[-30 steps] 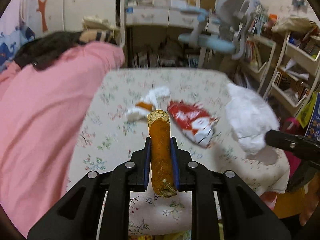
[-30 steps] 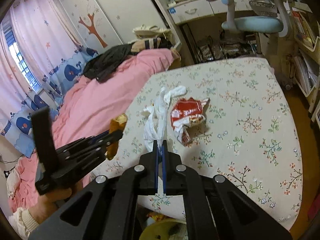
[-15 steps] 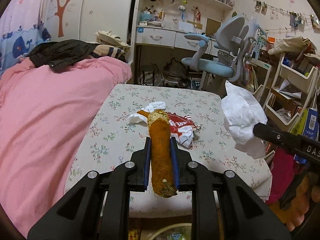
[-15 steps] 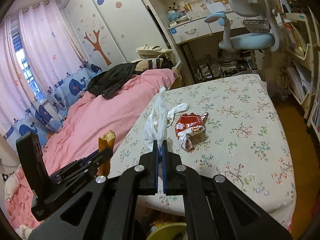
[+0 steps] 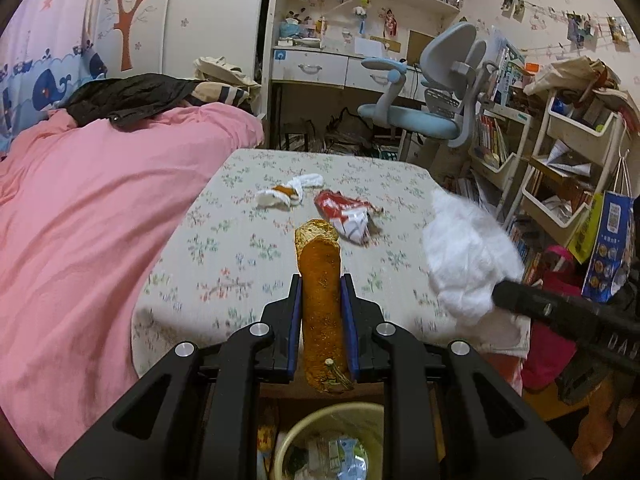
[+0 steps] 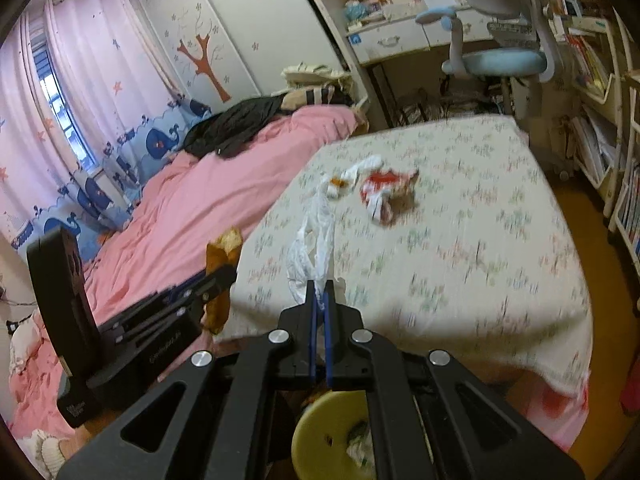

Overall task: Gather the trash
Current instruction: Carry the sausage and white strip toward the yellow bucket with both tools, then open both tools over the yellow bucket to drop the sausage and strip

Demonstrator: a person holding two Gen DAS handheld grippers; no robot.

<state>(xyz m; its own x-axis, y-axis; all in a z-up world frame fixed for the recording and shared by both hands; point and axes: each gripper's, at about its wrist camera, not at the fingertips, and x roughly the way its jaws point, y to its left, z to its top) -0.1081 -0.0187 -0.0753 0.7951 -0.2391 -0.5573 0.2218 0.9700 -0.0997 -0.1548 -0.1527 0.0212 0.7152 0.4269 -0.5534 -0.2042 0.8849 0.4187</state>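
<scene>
My left gripper [image 5: 320,284] is shut on an orange-brown banana-shaped scrap [image 5: 320,280] that stands up between its pads, over the table's near edge. In the right wrist view the same gripper [image 6: 224,276] and scrap [image 6: 222,252] show at the left. My right gripper [image 6: 319,292] is shut on a thin white plastic bag [image 6: 312,240], seen as a white bunch [image 5: 468,264] in the left wrist view. A yellow-rimmed trash bin [image 5: 292,436] [image 6: 320,420] with rubbish inside sits below both grippers. On the floral table [image 5: 240,264] lie a red-and-white wrapper [image 5: 344,216] [image 6: 384,196] and a white tissue [image 5: 288,192] [image 6: 352,172].
A bed with a pink duvet [image 5: 80,220] runs along the table's left side. Behind the table stand a desk with drawers [image 5: 320,68] and a blue-grey chair [image 5: 432,112]. Shelves full of books [image 5: 560,160] line the right side.
Both grippers have drawn back from the table's middle to its near edge, each still holding its item. The trash bin has come into view beneath them.
</scene>
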